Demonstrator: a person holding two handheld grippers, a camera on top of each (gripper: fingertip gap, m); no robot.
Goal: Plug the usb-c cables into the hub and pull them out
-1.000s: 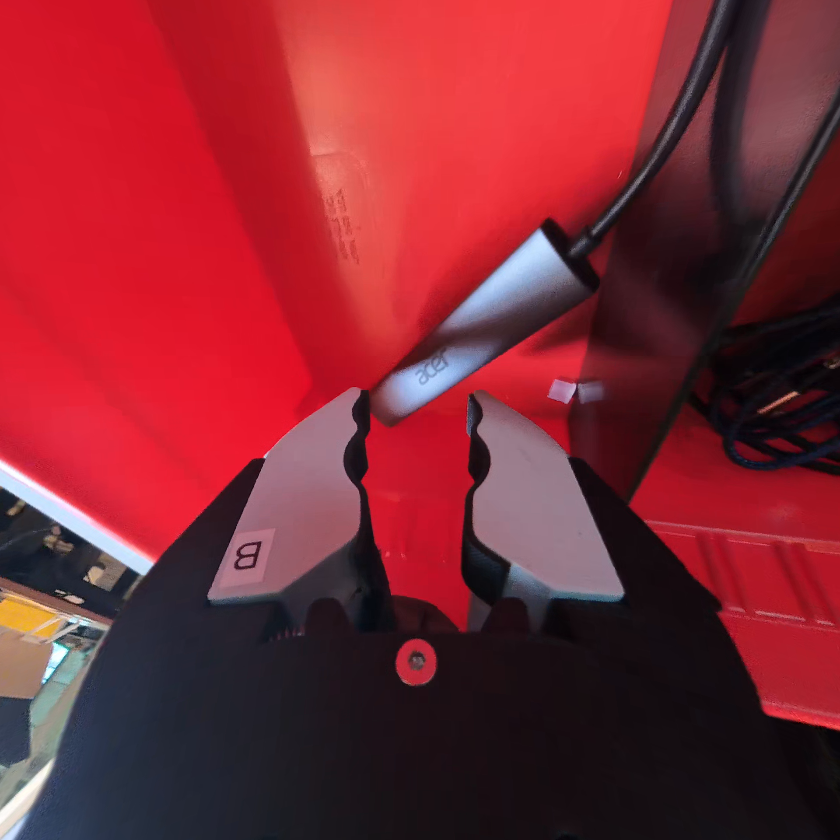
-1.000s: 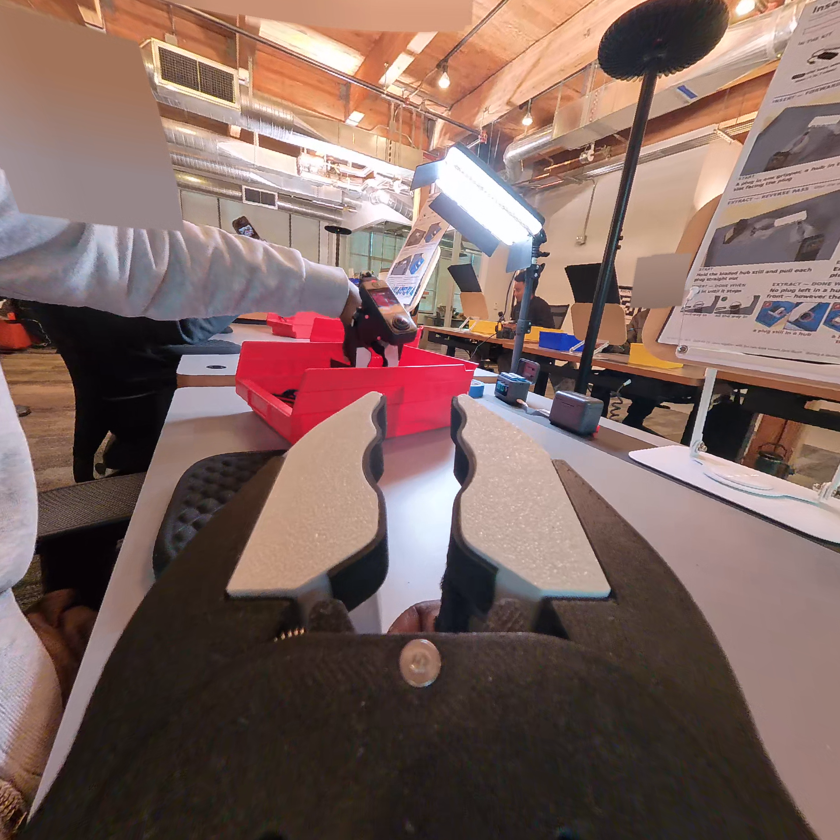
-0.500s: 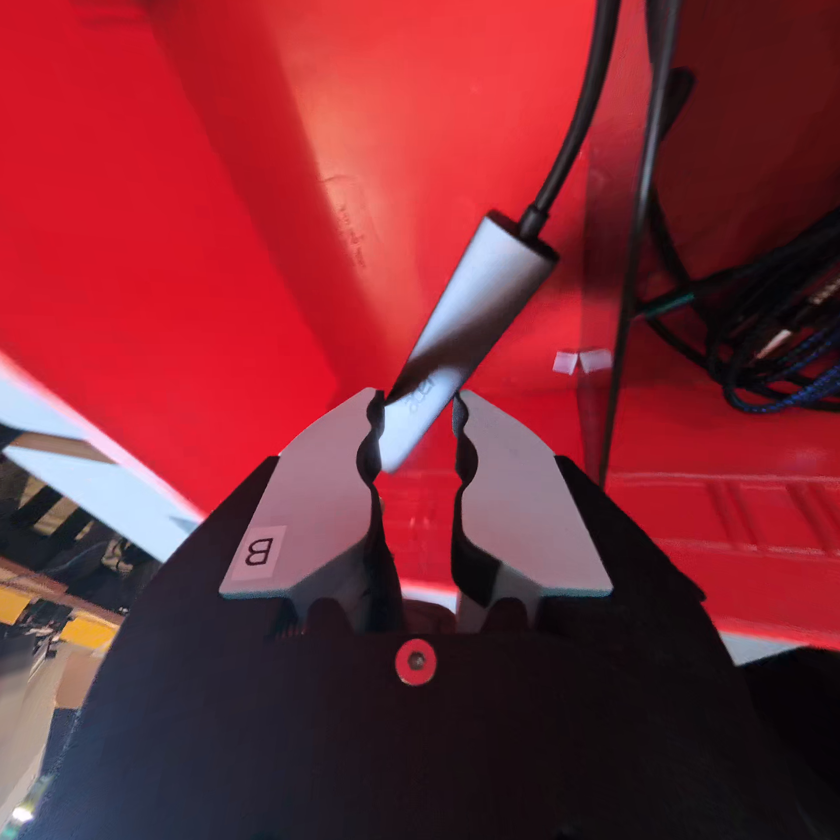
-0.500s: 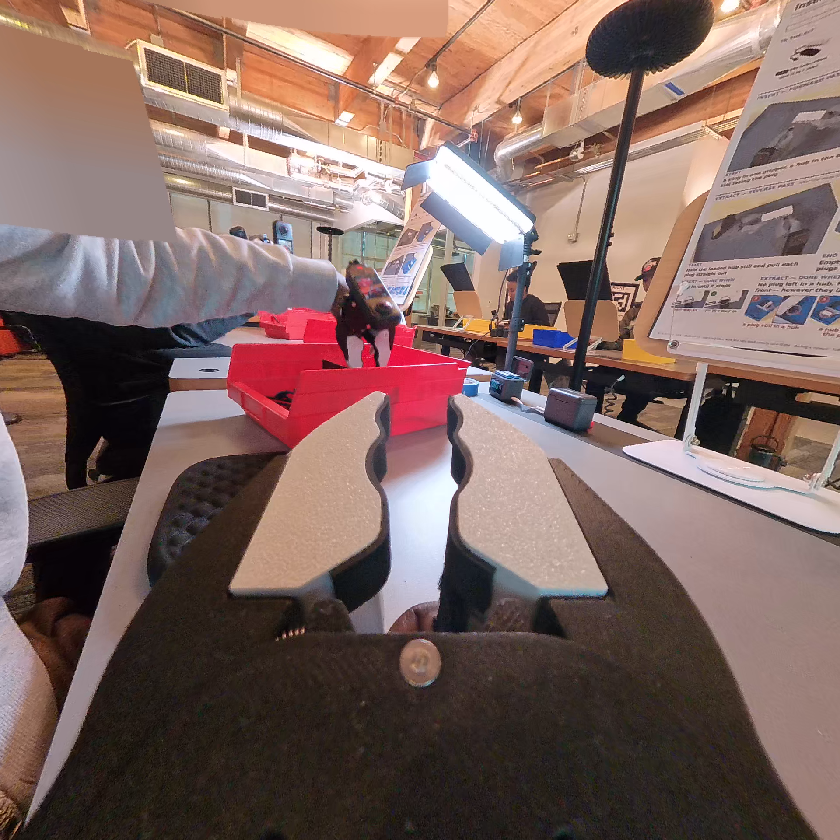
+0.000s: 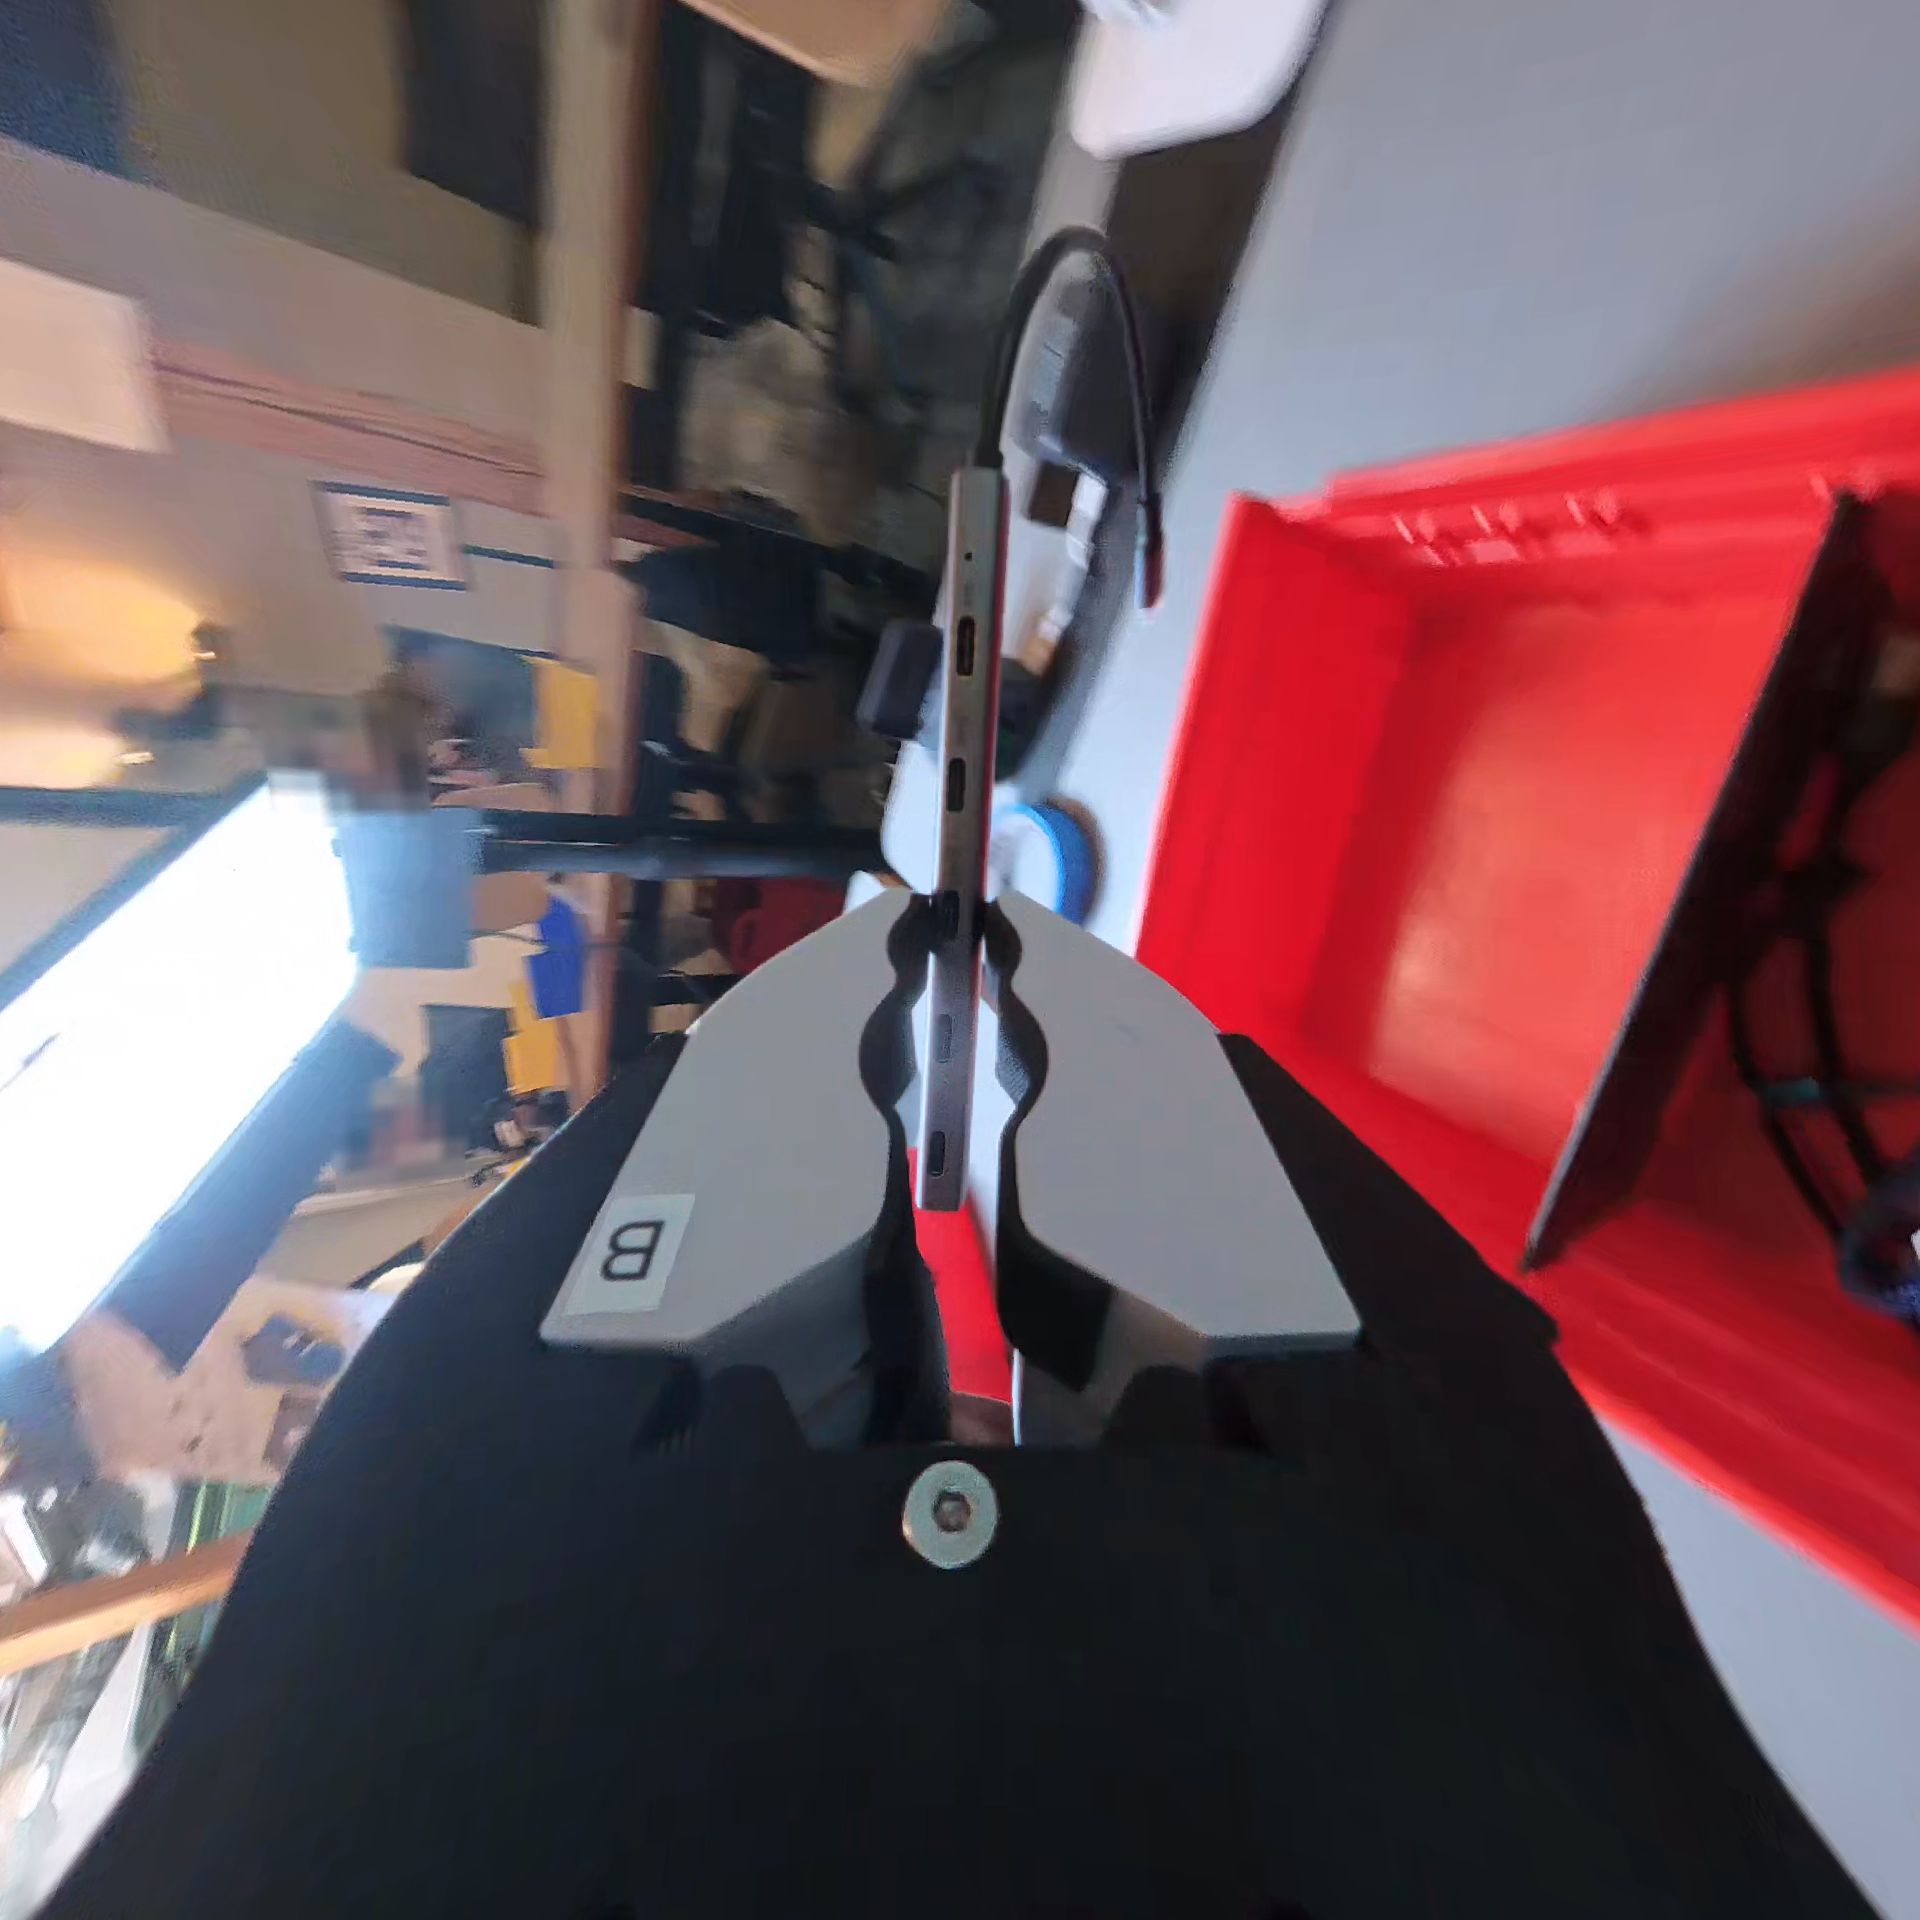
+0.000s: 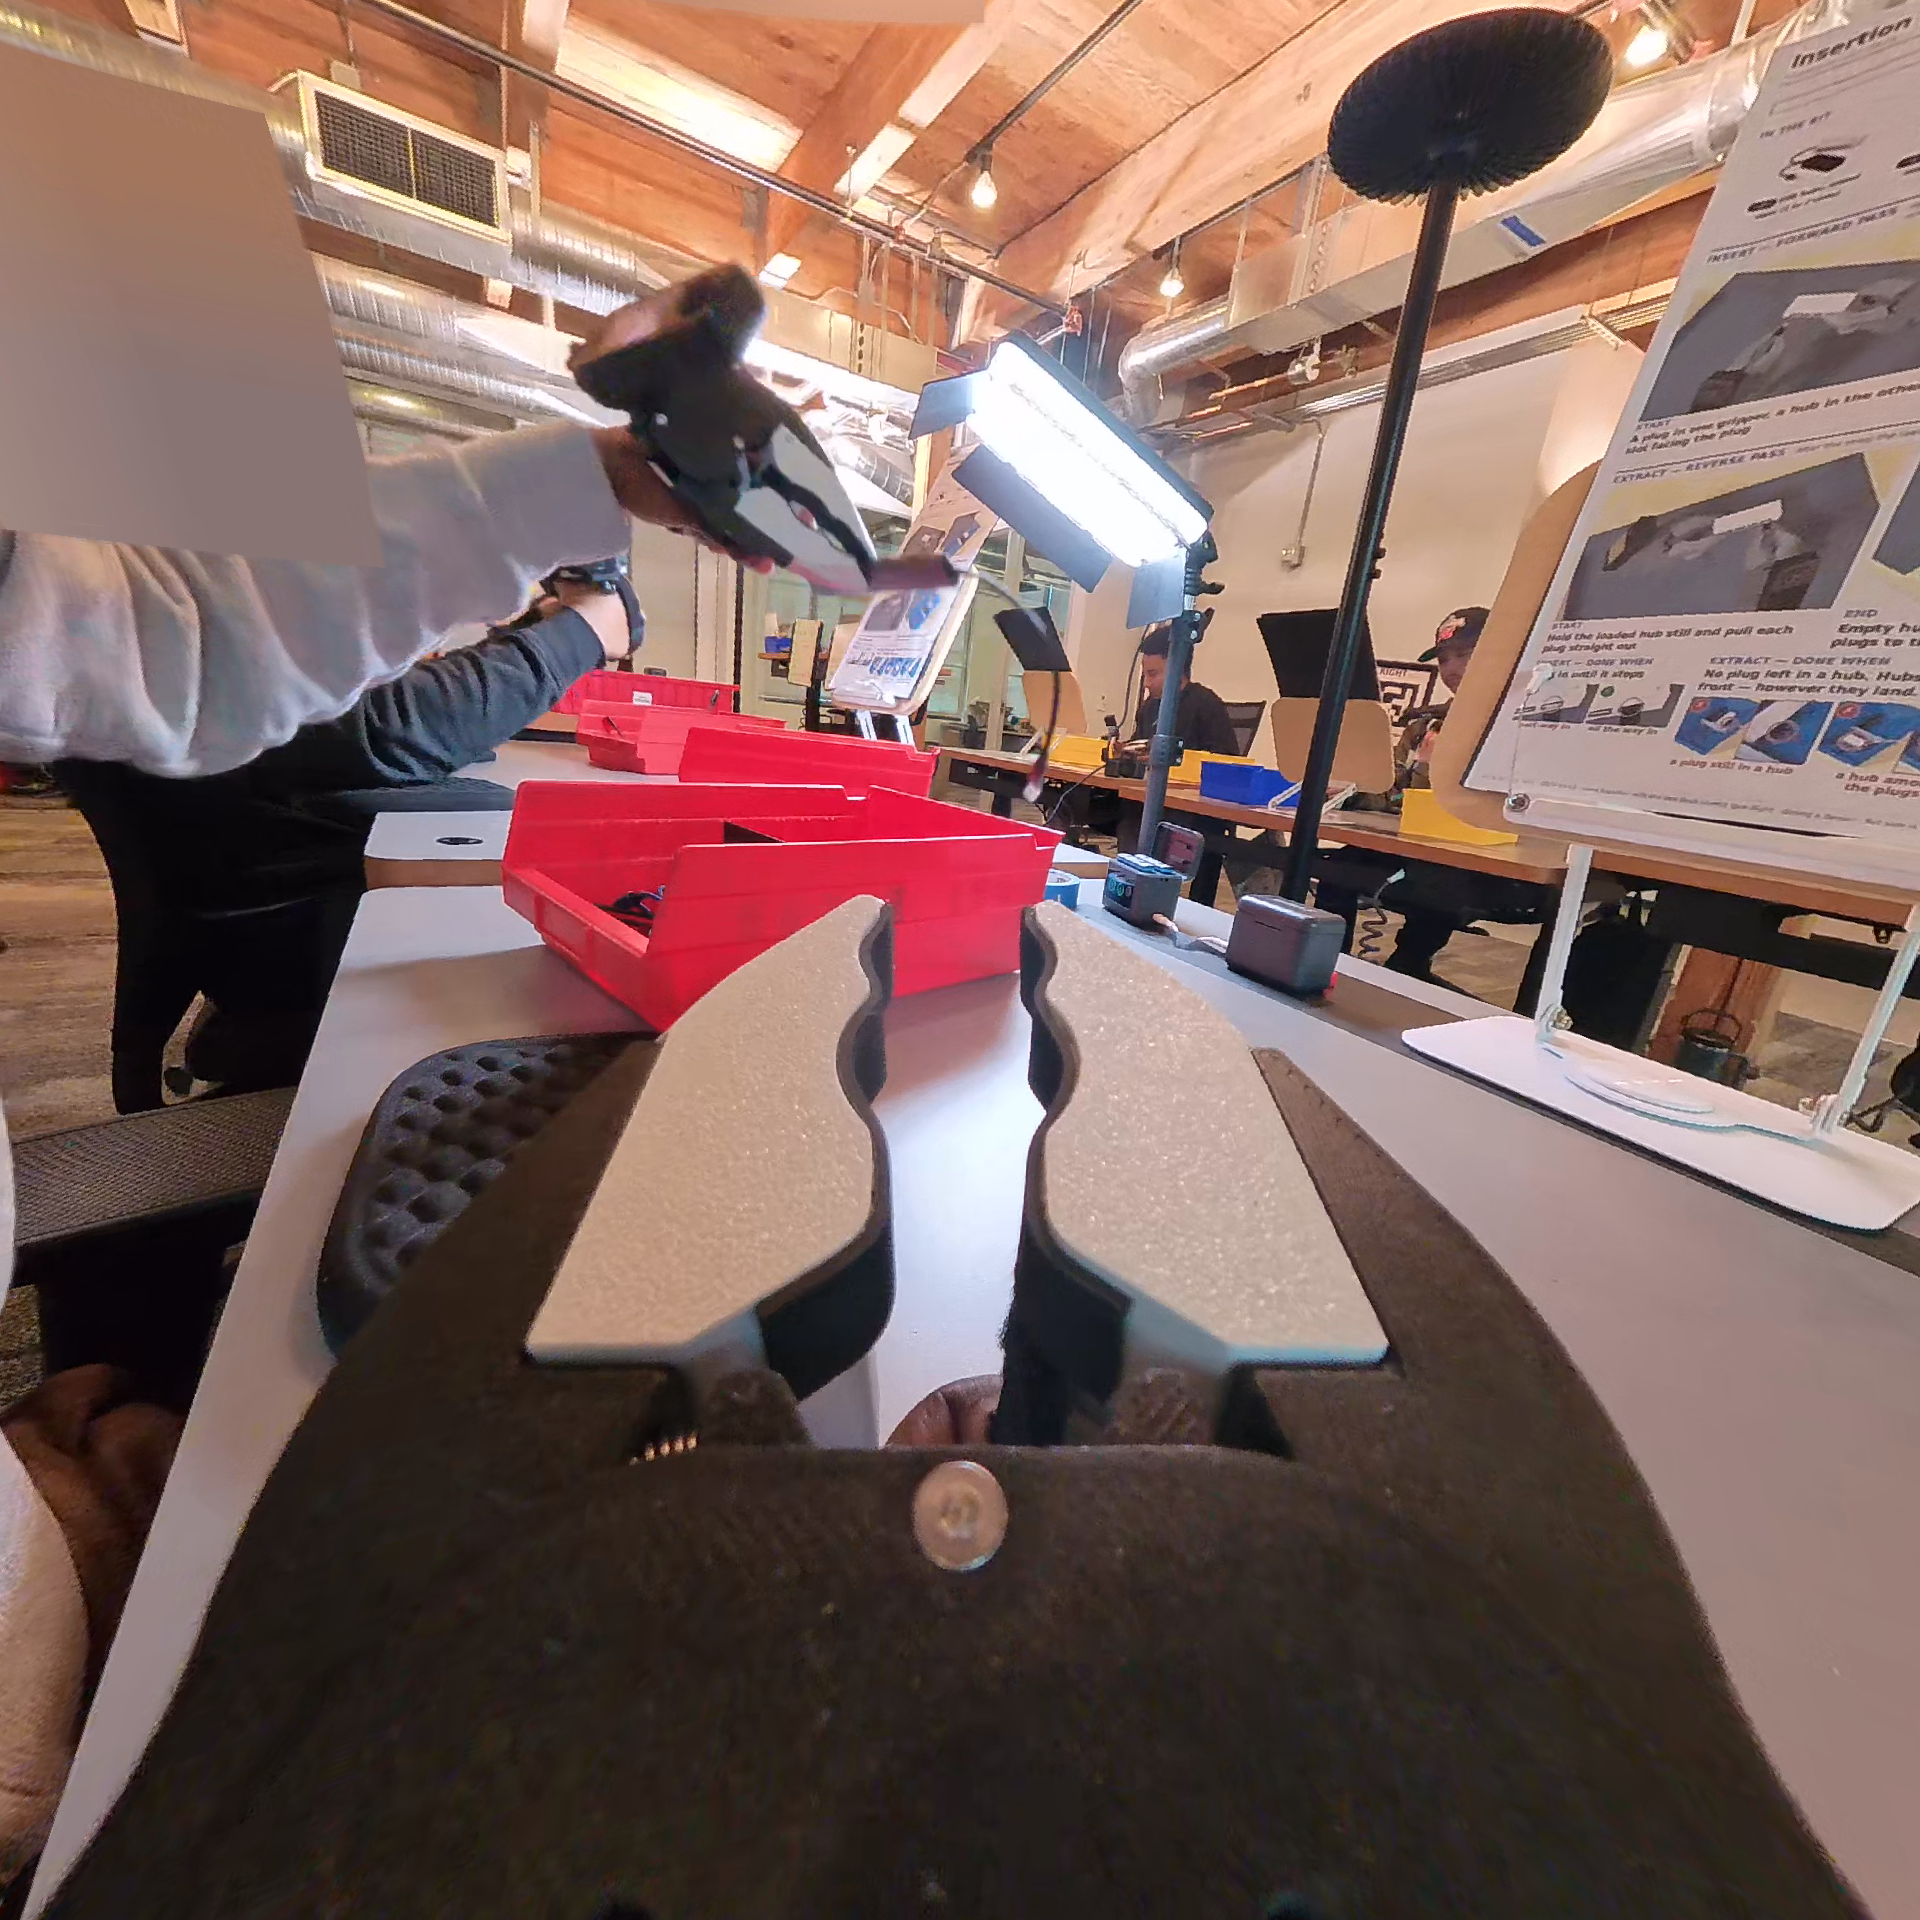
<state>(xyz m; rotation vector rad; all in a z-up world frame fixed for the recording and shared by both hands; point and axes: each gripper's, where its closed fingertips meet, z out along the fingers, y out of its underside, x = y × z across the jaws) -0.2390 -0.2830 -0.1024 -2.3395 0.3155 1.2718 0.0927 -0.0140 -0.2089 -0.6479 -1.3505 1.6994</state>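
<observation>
I have the hub [image 5: 961,821] clamped edge-on in my left gripper [image 5: 951,914], lifted clear of the red bin [image 5: 1455,831] and above it; its slim grey body runs forward from my fingers with a row of small ports facing the camera, and every port I can see looks empty. Its own short black lead [image 5: 1049,312] loops off the far end and hangs free. From my right wrist view the left gripper [image 6: 831,551] is up in the air above and a little behind the red bin [image 6: 790,883], with the hub [image 6: 914,569] poking out of its tips. My right gripper [image 6: 956,935] hangs low over the grey table [image 6: 1558,1403], on the near side of the bin, its fingers parted and nothing between them. The usb-c cables [image 5: 1829,1091] lie as a dark tangle in the bin's far compartment, behind the black divider [image 5: 1704,883], and a bit of that cable tangle [image 6: 634,902] shows at the bin's open side. So I judge the task barely begun: the hub is picked up, but no cable is in my right gripper, nothing is plugged in, and all the inserting and pulling out is yet to do. Next my right gripper must go into the bin for a plug.
</observation>
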